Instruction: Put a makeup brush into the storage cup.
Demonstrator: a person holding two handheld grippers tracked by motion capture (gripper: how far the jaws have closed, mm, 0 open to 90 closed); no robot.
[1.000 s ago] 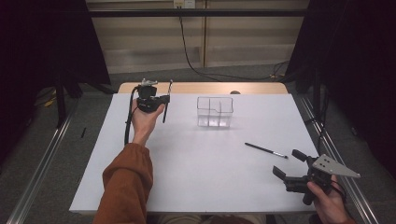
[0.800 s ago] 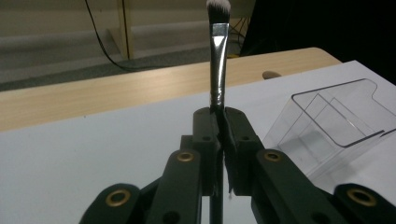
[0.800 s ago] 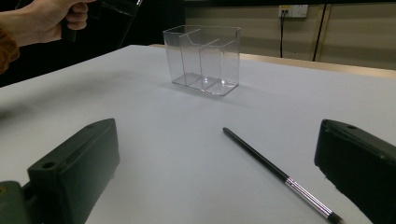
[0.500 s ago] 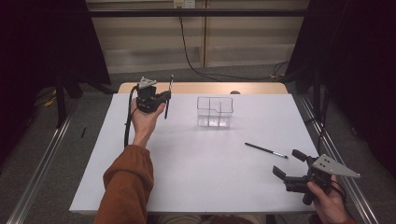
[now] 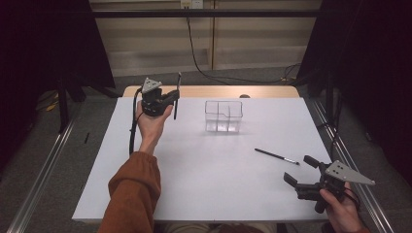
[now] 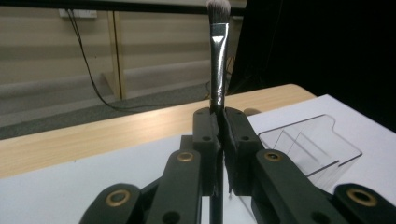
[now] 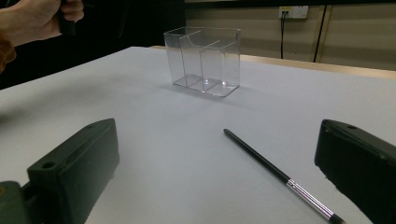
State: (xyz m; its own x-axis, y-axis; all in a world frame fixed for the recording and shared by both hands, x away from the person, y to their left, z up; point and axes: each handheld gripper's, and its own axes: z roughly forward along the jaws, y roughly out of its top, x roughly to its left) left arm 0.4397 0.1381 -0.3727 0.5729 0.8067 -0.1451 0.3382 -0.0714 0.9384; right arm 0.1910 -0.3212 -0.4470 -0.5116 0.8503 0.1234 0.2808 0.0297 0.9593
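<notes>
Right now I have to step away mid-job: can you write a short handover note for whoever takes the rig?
Left gripper: shut on a makeup brush, held upright, bristles up, raised over the table's far left, left of the clear organizer.
Right gripper: open, nothing between its fingers, low at the near right corner.
Things: the organizer stands empty on the white table; a second brush lies flat on the table, just beyond the right gripper.
Done: first brush picked up.
Left: probably set it into an organizer compartment, then pick up the second brush and do likewise.
</notes>
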